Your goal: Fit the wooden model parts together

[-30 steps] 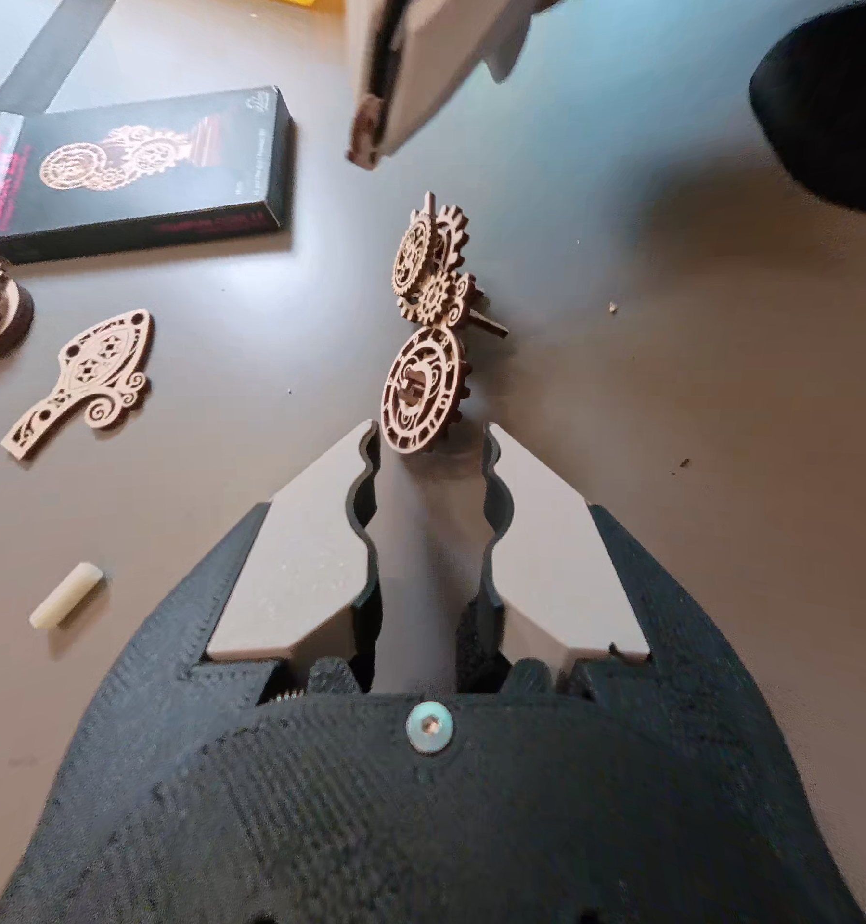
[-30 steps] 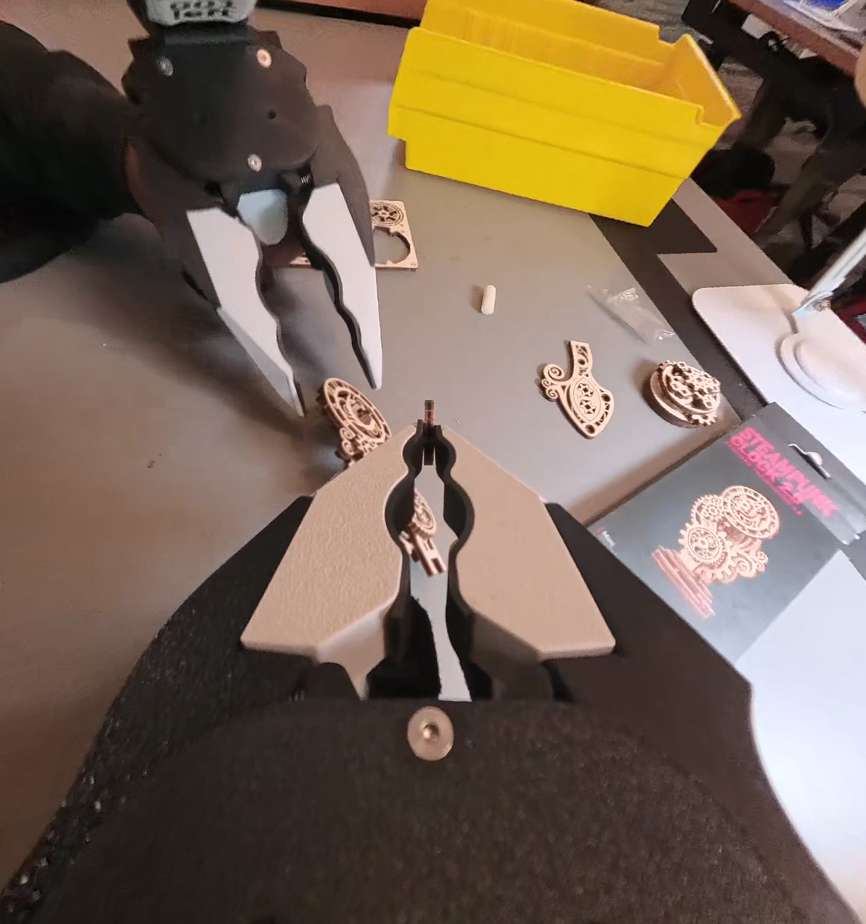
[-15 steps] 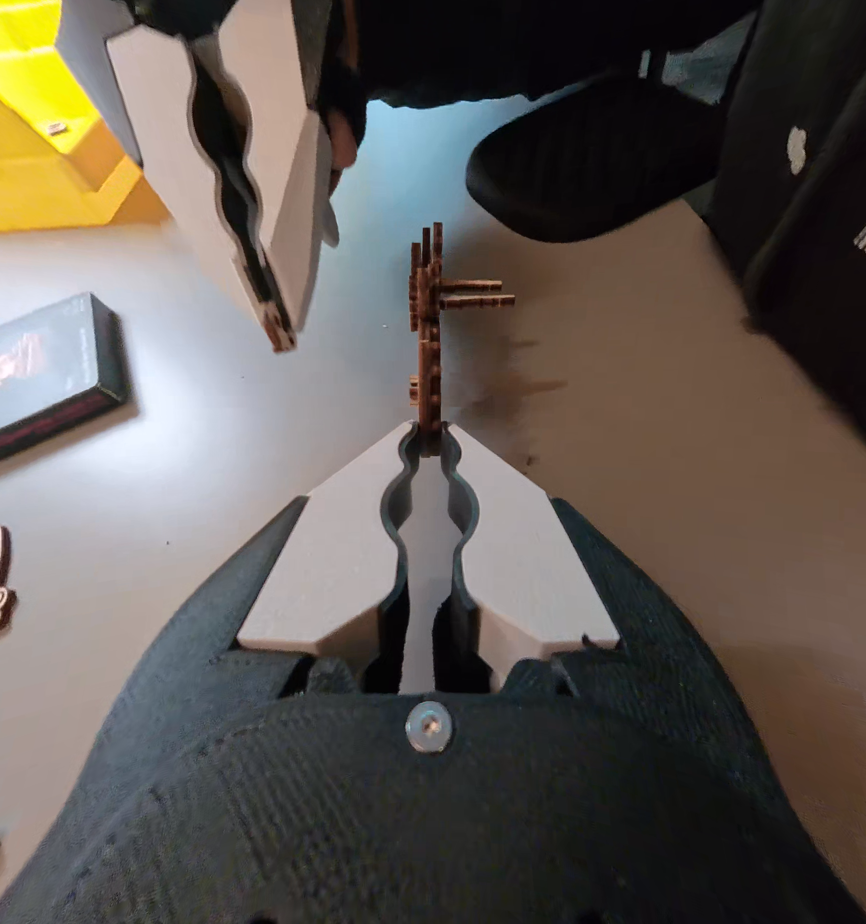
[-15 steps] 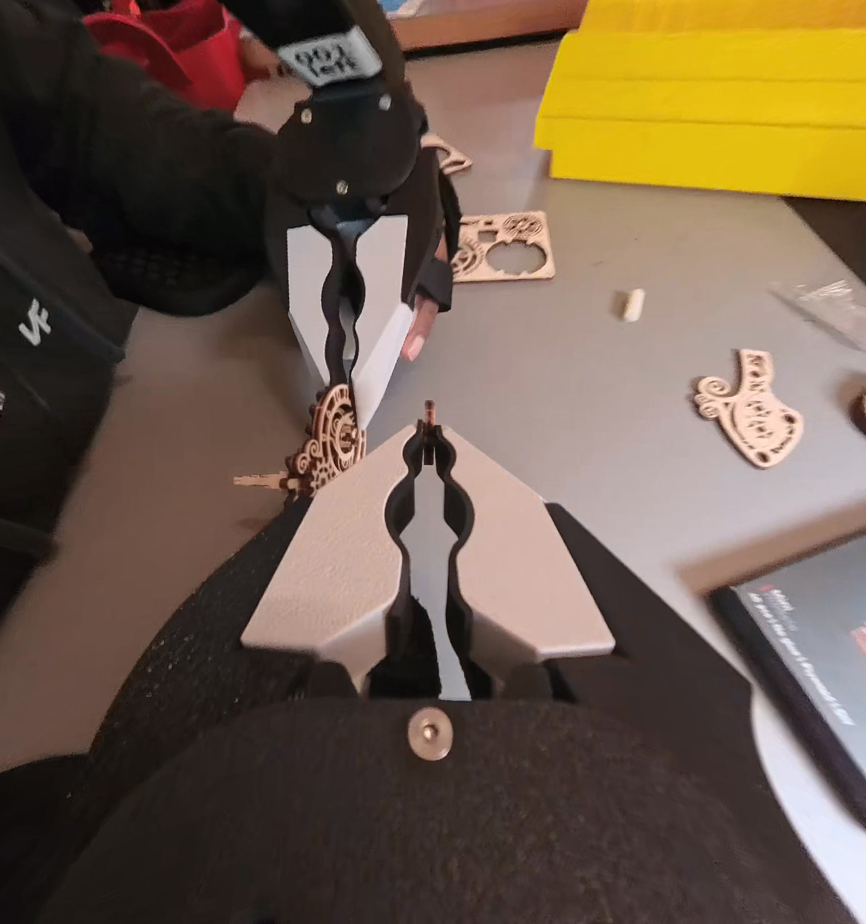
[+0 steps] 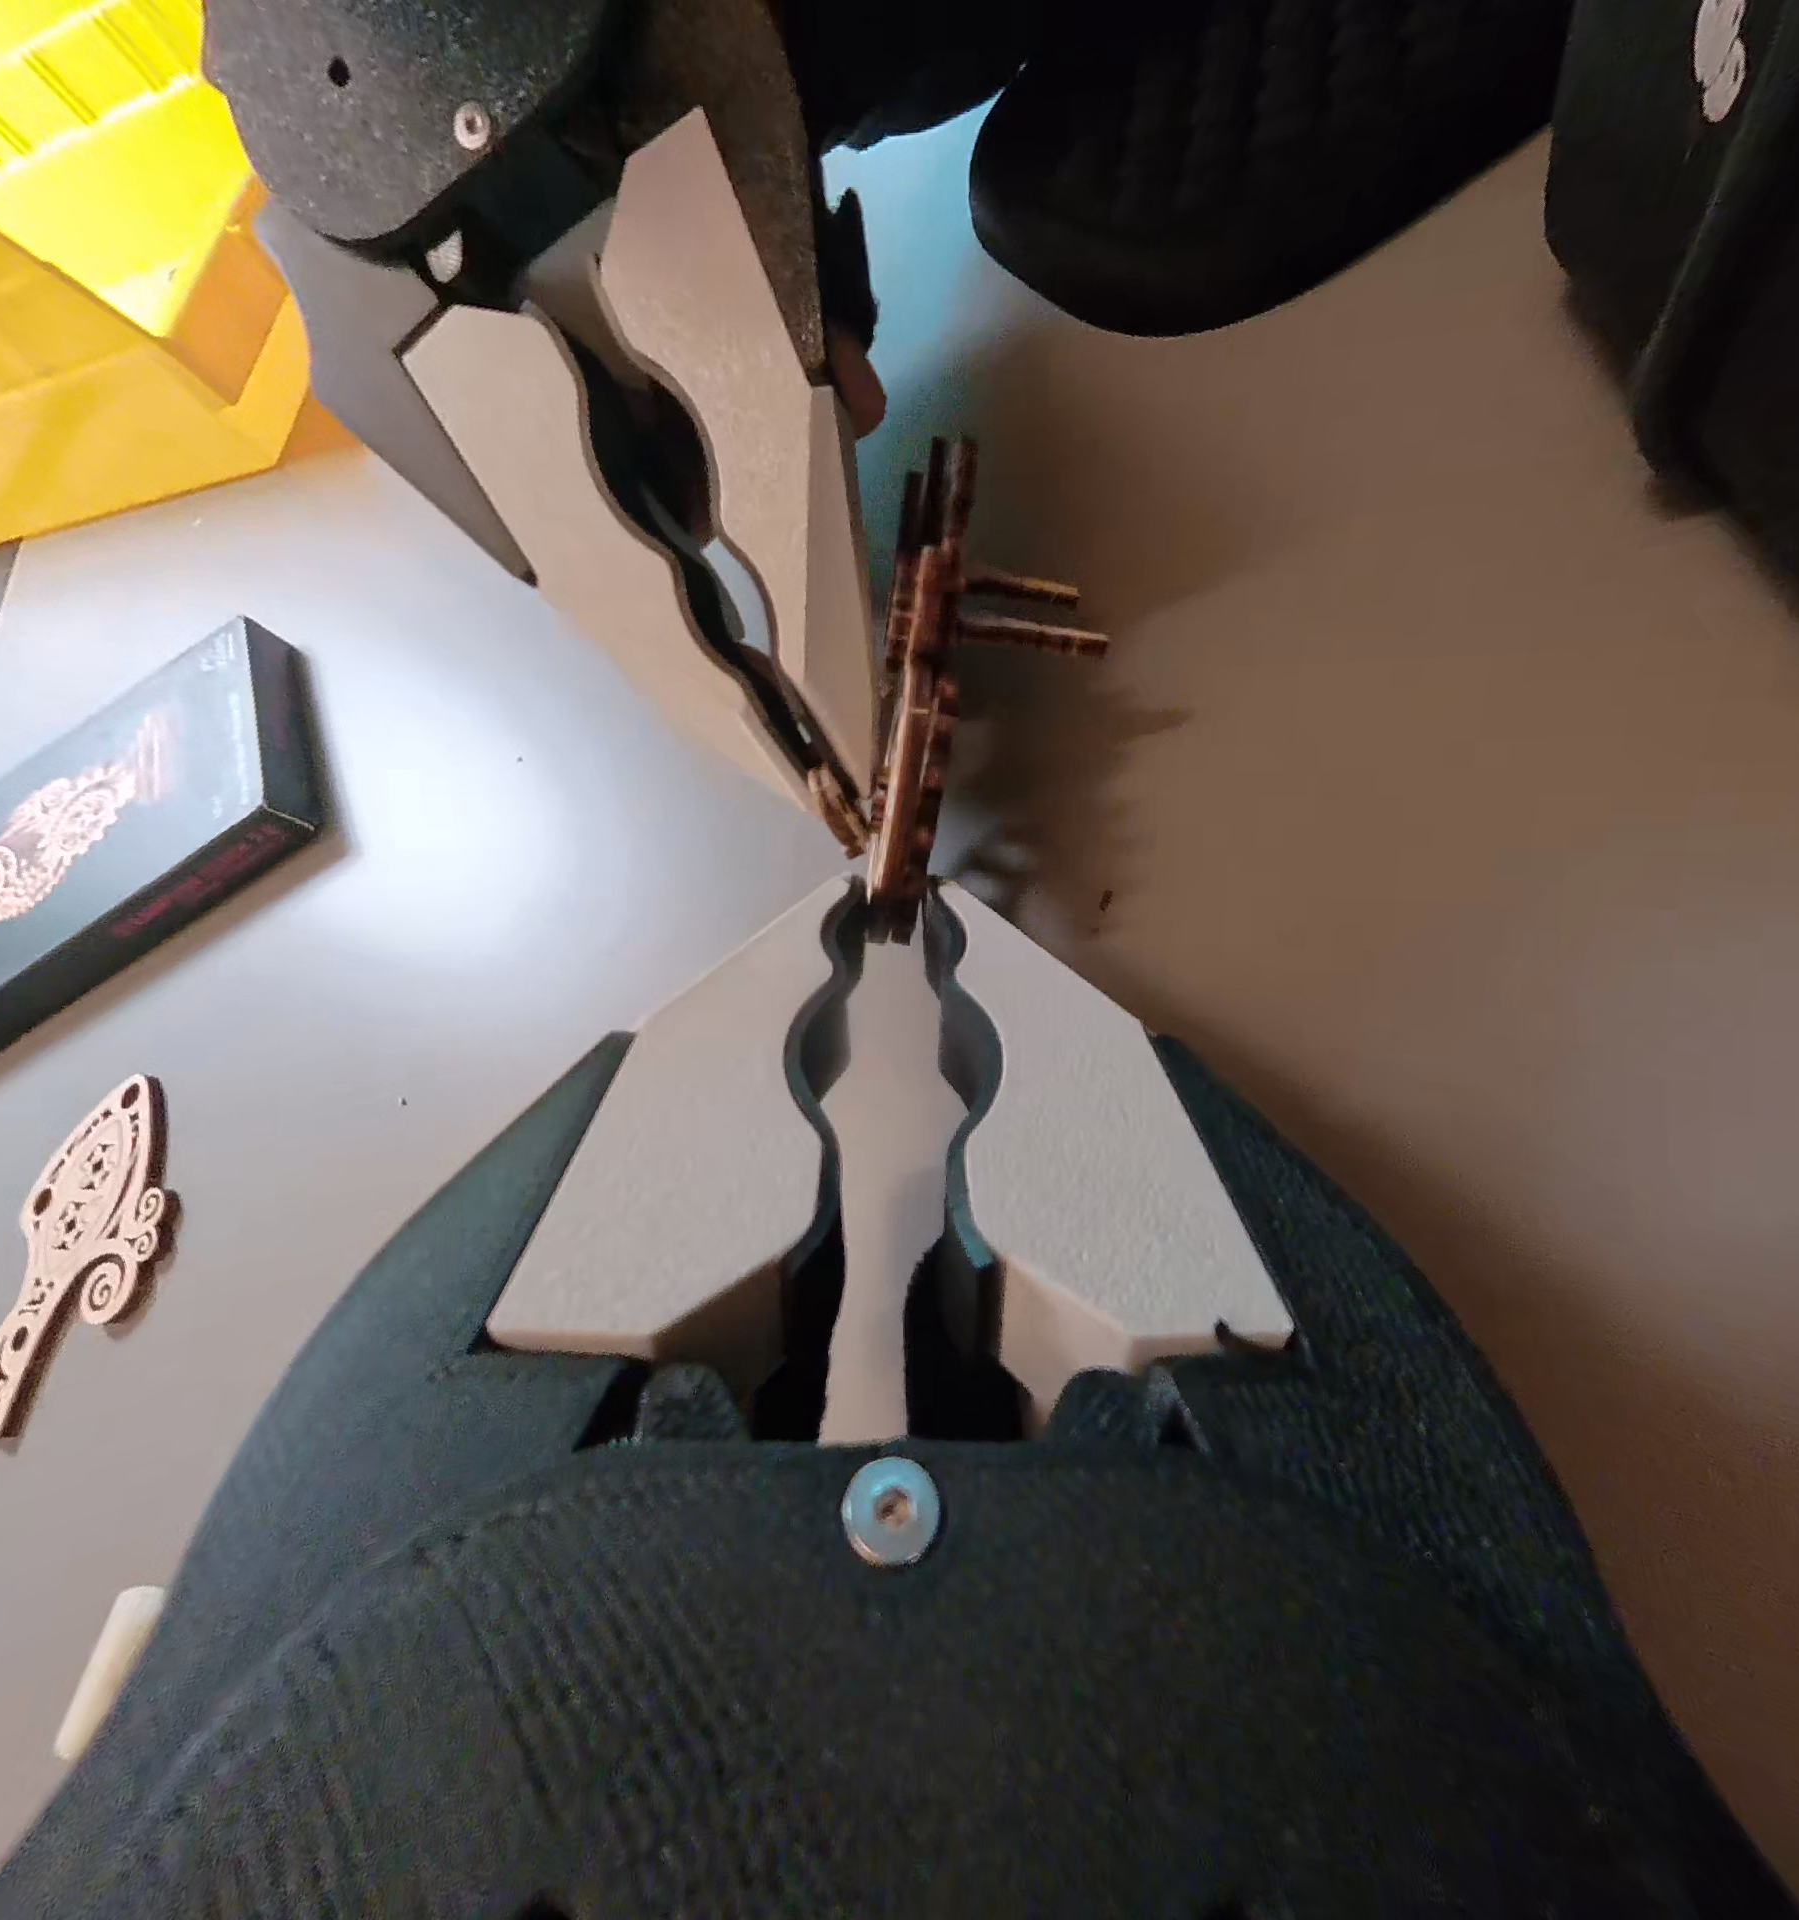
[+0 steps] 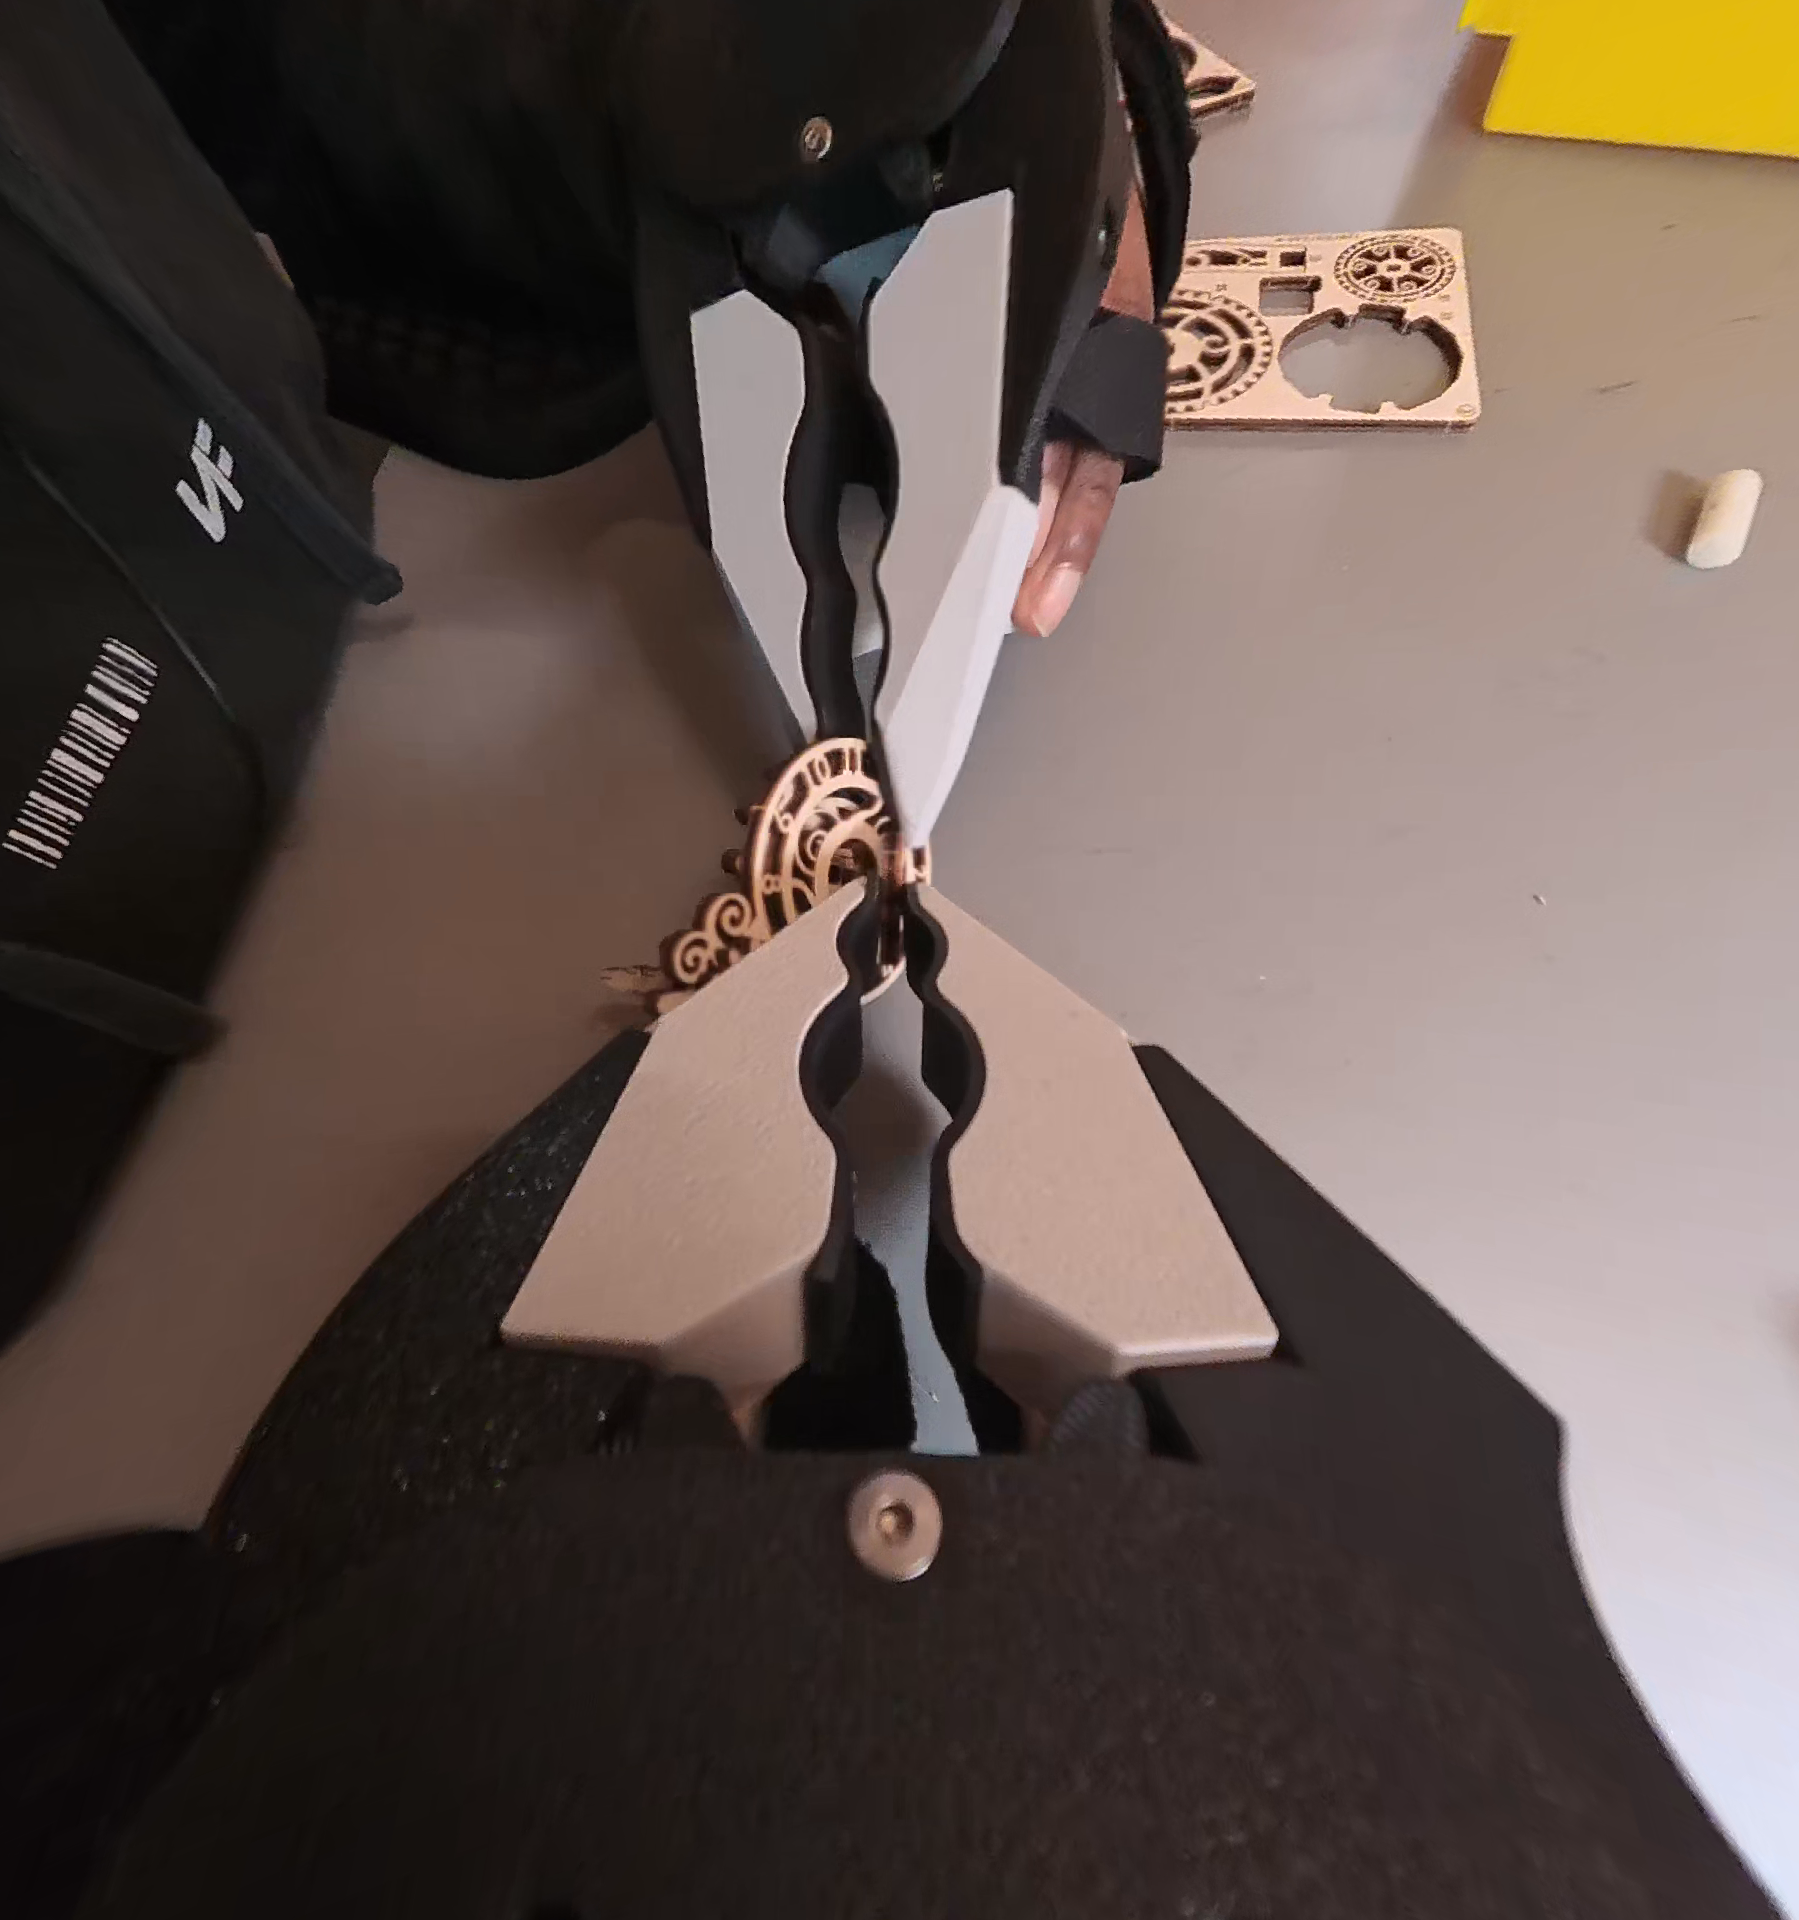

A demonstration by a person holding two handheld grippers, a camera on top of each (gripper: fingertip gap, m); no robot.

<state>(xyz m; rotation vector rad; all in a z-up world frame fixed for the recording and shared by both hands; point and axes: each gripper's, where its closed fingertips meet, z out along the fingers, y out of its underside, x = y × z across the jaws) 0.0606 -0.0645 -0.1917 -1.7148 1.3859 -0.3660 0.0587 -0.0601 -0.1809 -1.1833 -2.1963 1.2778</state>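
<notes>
My left gripper (image 5: 890, 896) is shut on the lower edge of a wooden gear assembly (image 5: 910, 717) and holds it upright above the table, edge-on, with two pegs sticking out to the right. My right gripper (image 5: 841, 821) reaches in from the upper left, shut on a small wooden pin (image 5: 835, 802) whose tip touches the assembly's left face. In the right wrist view my right gripper (image 6: 890, 896) pinches the pin (image 6: 914, 862) against the round clock-face disc (image 6: 822, 836). The left gripper (image 6: 879, 790) comes down from above onto that disc.
A yellow bin (image 5: 64, 312), a black box (image 5: 116, 831), a flat ornate wooden piece (image 5: 74, 1247) and a white cylinder (image 5: 105, 1662) lie to the left. A punched-out wooden sheet (image 6: 1321, 332) lies behind. A black bag (image 6: 95, 623) and a person's dark sleeve (image 5: 1238, 156) are close by. The grippers are tip to tip, or close to it. Both grippers' tips are roughly 20 cm from the white cylinder (image 5: 105, 1662). Look for it in the right wrist view (image 6: 1732, 516) too.
My left gripper closed on the gear assembly and lifted it off the table. My right gripper brought the pin in until it touches the assembly.
</notes>
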